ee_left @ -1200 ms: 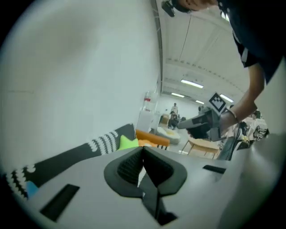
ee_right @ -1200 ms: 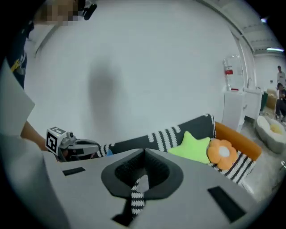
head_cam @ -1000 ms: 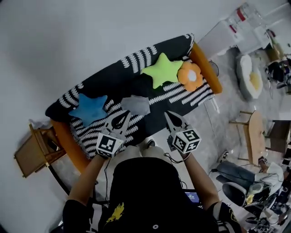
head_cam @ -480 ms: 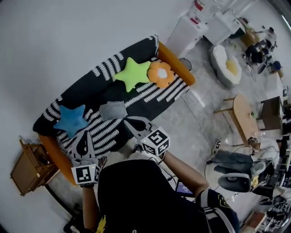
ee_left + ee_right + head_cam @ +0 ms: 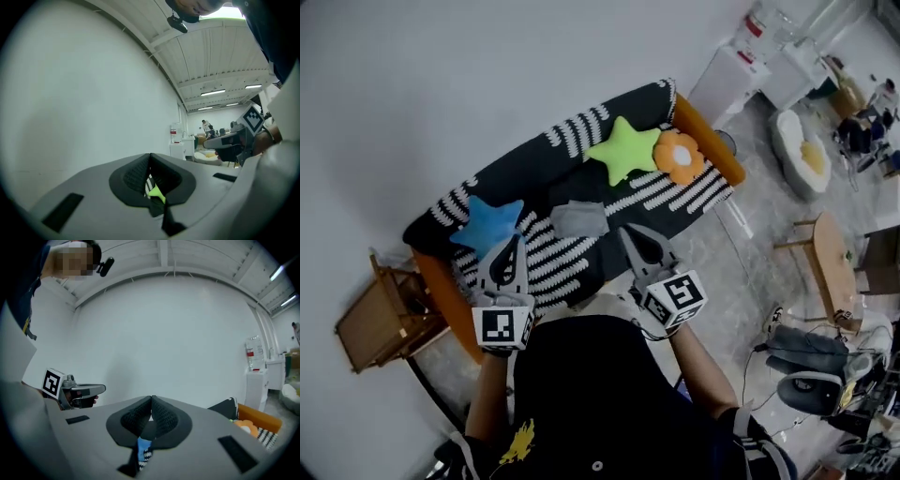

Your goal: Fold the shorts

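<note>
Head view: left gripper (image 5: 514, 246) and right gripper (image 5: 630, 234) have pulled back from the folded grey shorts (image 5: 578, 219), fingers closed, empty; black-and-white striped sofa (image 5: 534, 169), white wall (image 5: 441, 94).

The left claw's (image 5: 150, 155) own grey body blocks nearly all of the sofa (image 5: 581, 173) in its view; only a sliver of green star cushion (image 5: 156, 192) and striped cover (image 5: 148, 182) shows below the closed tips. The right claw (image 5: 151, 400) likewise lets through just a strip of blue cushion (image 5: 142, 445). Distant people (image 5: 206, 125) are too small to make out.
</note>
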A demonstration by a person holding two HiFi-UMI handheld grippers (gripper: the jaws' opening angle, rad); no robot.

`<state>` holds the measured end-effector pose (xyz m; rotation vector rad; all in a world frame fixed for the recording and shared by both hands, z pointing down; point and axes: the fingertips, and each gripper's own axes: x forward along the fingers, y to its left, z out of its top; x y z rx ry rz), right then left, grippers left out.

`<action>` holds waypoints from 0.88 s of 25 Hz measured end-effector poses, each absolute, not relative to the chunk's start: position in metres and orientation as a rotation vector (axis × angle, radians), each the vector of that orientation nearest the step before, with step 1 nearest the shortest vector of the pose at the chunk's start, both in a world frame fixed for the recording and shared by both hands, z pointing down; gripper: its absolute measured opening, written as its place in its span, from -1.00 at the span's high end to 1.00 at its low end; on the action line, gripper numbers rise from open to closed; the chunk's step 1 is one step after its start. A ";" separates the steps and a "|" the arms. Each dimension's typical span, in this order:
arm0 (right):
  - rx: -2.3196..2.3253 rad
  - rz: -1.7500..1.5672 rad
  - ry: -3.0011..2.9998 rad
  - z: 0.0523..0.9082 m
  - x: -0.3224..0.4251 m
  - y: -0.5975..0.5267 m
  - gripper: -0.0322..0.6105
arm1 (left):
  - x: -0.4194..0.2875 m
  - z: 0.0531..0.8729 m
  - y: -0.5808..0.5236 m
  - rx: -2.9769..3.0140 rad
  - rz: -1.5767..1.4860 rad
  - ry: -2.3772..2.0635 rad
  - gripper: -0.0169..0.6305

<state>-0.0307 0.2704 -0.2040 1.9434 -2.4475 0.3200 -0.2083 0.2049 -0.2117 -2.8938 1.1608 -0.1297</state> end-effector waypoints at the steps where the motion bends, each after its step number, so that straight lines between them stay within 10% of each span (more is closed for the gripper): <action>1: 1.997 0.312 -2.425 -0.206 -0.029 0.275 0.85 | -0.211 -0.213 0.200 -2.897 -0.123 1.163 0.91; 22: 2.138 0.323 -2.233 -0.195 -0.017 0.265 0.85 | -0.242 -0.215 0.150 -2.900 -0.116 1.111 0.91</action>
